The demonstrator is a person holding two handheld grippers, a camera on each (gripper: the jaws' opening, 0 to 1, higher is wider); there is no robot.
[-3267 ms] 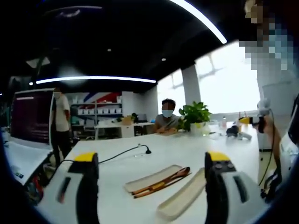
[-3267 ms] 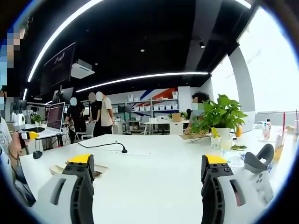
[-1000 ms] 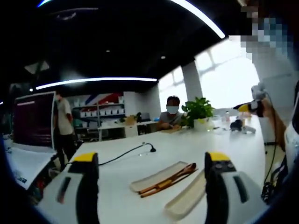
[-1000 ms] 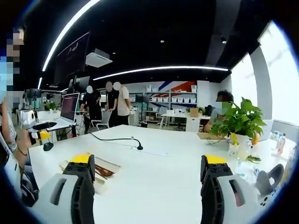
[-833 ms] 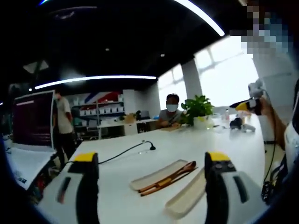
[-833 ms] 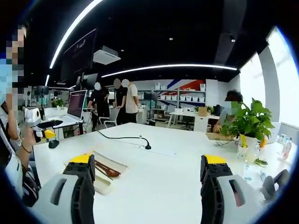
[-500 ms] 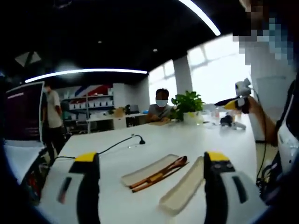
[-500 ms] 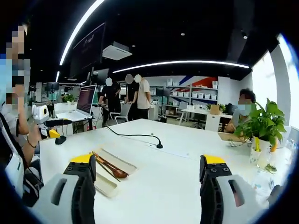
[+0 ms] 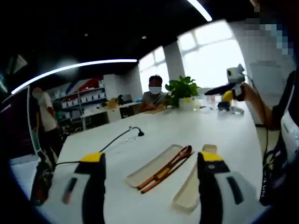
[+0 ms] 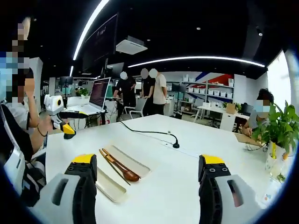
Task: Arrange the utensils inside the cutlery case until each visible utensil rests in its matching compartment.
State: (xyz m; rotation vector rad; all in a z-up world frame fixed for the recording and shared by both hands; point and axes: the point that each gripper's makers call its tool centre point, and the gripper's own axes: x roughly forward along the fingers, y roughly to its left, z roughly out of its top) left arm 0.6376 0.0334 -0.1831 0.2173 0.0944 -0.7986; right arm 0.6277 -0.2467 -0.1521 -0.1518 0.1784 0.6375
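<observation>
While both jaws stand wide and hold nothing, the left hand-held gripper [image 9: 148, 186] and right hand-held gripper [image 10: 147, 189] hover over the white surface [image 10: 163, 196]. 2 case halves [image 9: 154, 164] lie apart there; wooden utensils [image 9: 164, 169] rest in 1.

bench [image 10: 196, 154]: white | case [image 9: 156, 164]: cream | spoon [image 10: 122, 171]: brown wood | cable [image 10: 149, 133]: black | plant [image 9: 182, 87]: green | tong tips: yellow

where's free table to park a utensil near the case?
Bare white table lies between the beige case tray holding the wooden spoon and chopsticks and the black cable, and rightward toward the potted plant. It is crowded where the empty beige lid lies alongside the tray.
</observation>
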